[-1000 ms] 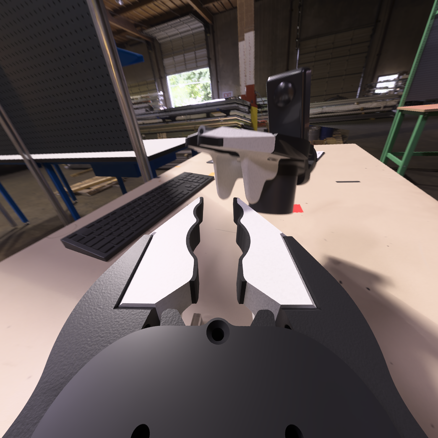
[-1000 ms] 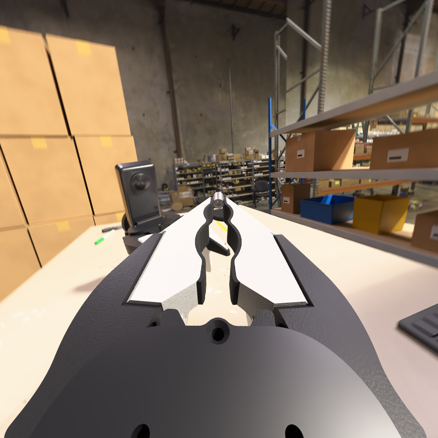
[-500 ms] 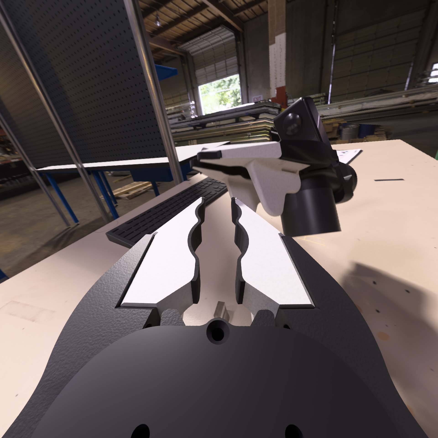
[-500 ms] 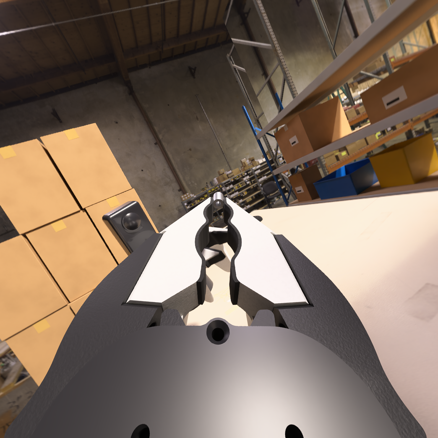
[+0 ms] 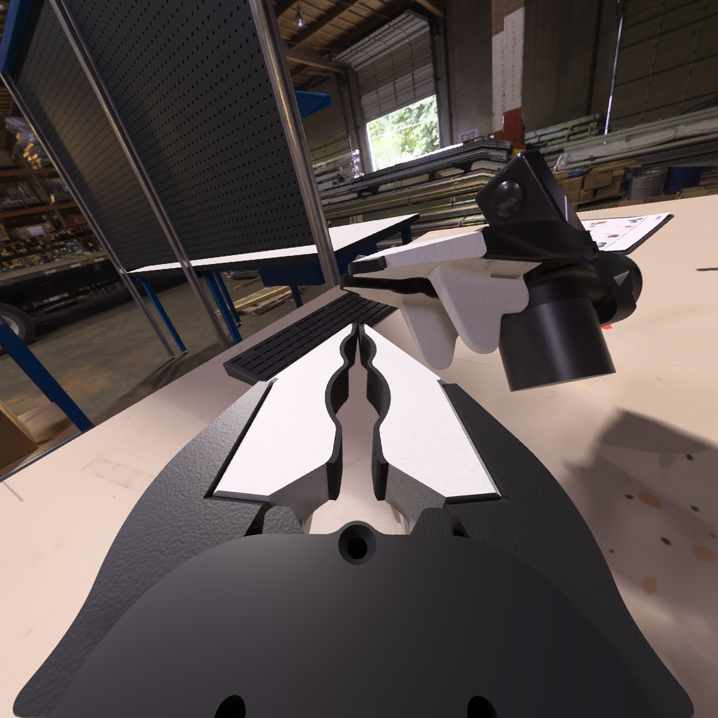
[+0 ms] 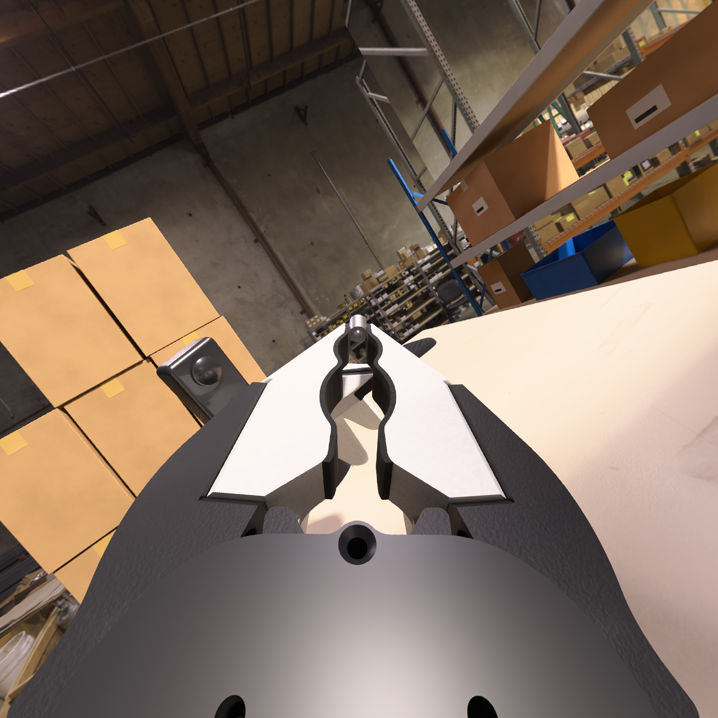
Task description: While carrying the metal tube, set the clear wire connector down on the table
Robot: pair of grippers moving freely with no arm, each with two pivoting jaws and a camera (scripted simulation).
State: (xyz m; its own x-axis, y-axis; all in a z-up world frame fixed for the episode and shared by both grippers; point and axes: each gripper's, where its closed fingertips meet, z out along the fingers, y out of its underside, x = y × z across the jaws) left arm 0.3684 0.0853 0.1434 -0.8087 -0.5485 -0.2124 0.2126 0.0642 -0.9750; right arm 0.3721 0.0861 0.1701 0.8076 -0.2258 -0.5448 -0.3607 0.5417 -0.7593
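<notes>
My right gripper (image 6: 357, 338) is shut on the metal tube (image 6: 356, 325), a short silver cylinder seen end-on at the fingertips. It is held above the beige table (image 6: 563, 388) and tilted up. My left gripper (image 5: 356, 330) is shut, its tips touching, with nothing visible between them, low over the table (image 5: 97, 524). The right gripper (image 5: 347, 274) also shows in the left wrist view, hovering just ahead and to the right, its fingers pointing left. The left gripper's camera block (image 6: 200, 373) shows in the right wrist view. I cannot make out the clear wire connector in either view.
A black keyboard (image 5: 311, 342) lies ahead of the left gripper near the table's left edge. A printed sheet (image 5: 629, 227) lies at the far right. A pegboard panel with metal posts (image 5: 194, 136) stands beyond the edge. Stacked cardboard boxes (image 6: 97, 330) and shelving (image 6: 544, 175) stand around the table.
My left gripper's jaws have closed from open. My right gripper has tilted up and rolled with the tube still held. The left view has swung left toward the keyboard.
</notes>
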